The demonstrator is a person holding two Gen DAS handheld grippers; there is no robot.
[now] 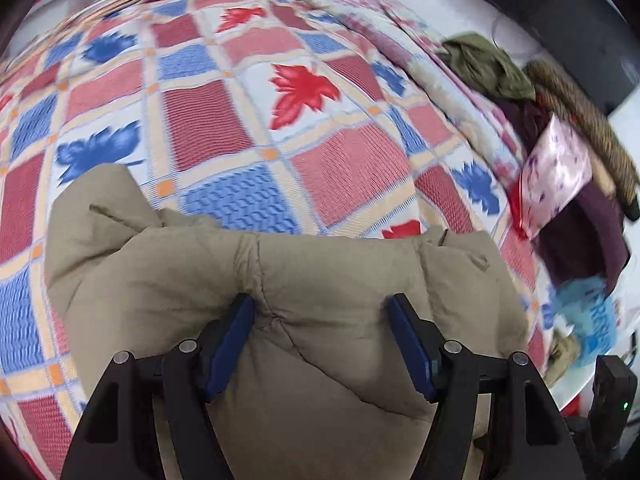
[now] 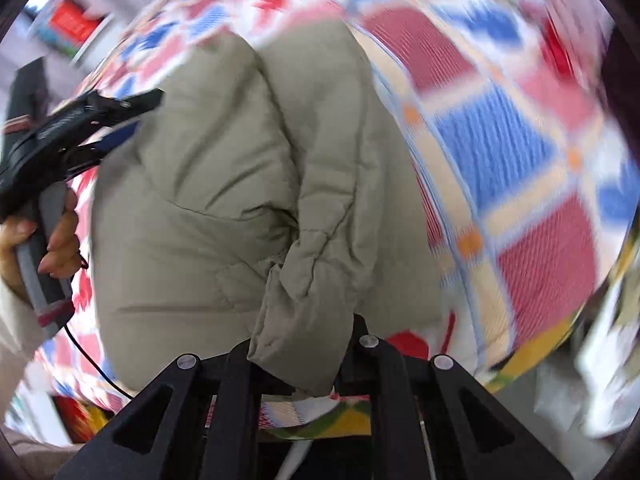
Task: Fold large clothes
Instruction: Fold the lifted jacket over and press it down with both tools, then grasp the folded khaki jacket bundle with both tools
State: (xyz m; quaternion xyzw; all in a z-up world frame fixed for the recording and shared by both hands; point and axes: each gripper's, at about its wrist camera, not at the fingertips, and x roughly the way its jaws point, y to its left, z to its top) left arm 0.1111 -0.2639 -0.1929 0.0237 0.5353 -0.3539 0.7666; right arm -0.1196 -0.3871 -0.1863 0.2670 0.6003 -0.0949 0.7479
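Observation:
A padded khaki jacket lies bunched on a bed with a red, blue and white patchwork quilt. My left gripper is open, its blue pads on either side of a puffy fold of the jacket. In the right wrist view the jacket fills the middle, and my right gripper is shut on a folded edge of it, perhaps a sleeve end. The left gripper also shows there at the jacket's left edge, held by a hand.
A pile of other clothes, olive, dark purple and brown, lies at the bed's right edge with a pink plastic bag and a blue packet. A dark monitor stands behind. The quilt spreads to the right.

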